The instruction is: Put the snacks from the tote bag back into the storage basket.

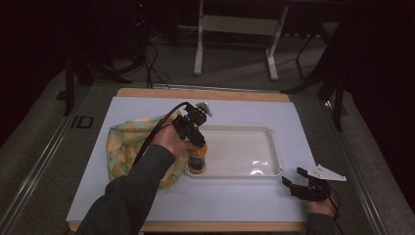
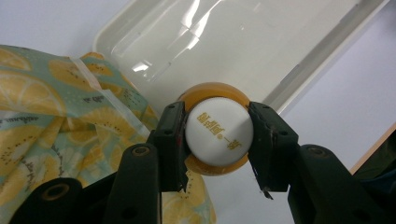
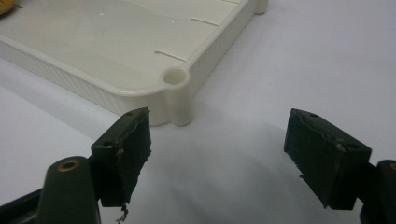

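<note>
An orange bottle with a white cap [image 2: 218, 131] is held upright by my left gripper [image 2: 217, 140], whose jaws press on both sides of the cap. In the high view the bottle [image 1: 197, 159] stands at the near left corner of the white tray [image 1: 244, 169], with the left gripper [image 1: 197, 142] above it. My right gripper [image 3: 219, 149] is open over the white mat, nothing between its jaws, just off the tray's corner [image 3: 177, 79]. The high view has the right gripper [image 1: 293, 177] near the tray's near right corner.
A yellow and green lemon-print cloth [image 1: 122, 142] lies bunched left of the tray, partly under the left forearm. A white mat [image 1: 235, 200] covers the wooden table. Cables and table legs stand on the floor beyond.
</note>
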The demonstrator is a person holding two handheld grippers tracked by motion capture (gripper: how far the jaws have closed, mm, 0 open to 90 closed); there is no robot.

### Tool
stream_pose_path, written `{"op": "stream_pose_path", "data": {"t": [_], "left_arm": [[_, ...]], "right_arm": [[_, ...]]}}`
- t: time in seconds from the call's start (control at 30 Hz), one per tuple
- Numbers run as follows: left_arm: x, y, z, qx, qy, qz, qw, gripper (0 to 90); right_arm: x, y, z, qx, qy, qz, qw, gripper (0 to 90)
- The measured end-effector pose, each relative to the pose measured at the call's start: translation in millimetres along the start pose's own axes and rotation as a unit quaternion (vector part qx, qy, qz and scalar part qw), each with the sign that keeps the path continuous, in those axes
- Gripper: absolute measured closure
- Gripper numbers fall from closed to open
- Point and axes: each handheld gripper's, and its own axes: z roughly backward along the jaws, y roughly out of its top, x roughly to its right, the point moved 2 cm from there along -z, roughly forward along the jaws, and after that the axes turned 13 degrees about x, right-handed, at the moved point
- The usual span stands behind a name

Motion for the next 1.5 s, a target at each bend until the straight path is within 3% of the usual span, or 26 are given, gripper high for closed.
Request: {"op": "stream_pose_path", "data": {"t": [0.63,0.8,1.2,1.5], "left_arm": [[1.0,-3.3,-5.5,0.012,-0.022,0.001,0.9997,57.7],[2.7,-1.8,-8.3,0.017,-0.018,-0.004,0.9997,51.8],[-3.2,0.5,3.6,0.056,-0.024,0.003,0.9981,42.6],[-15.1,0.5,21.6,0.103,-0.027,0.026,0.994,40.3]], "right_arm": [[-0.5,0.0,-0.3,0.0,-0.001,0.002,1.0,22.3],[-0.4,-0.1,-0.4,0.0,-0.001,0.003,1.0,22.3],[-0.4,-0.1,-0.1,0.0,-0.001,0.002,1.0,22.3],[-0.3,-0.1,-0.2,-0.001,-0.001,0.002,1.0,22.3]]}}
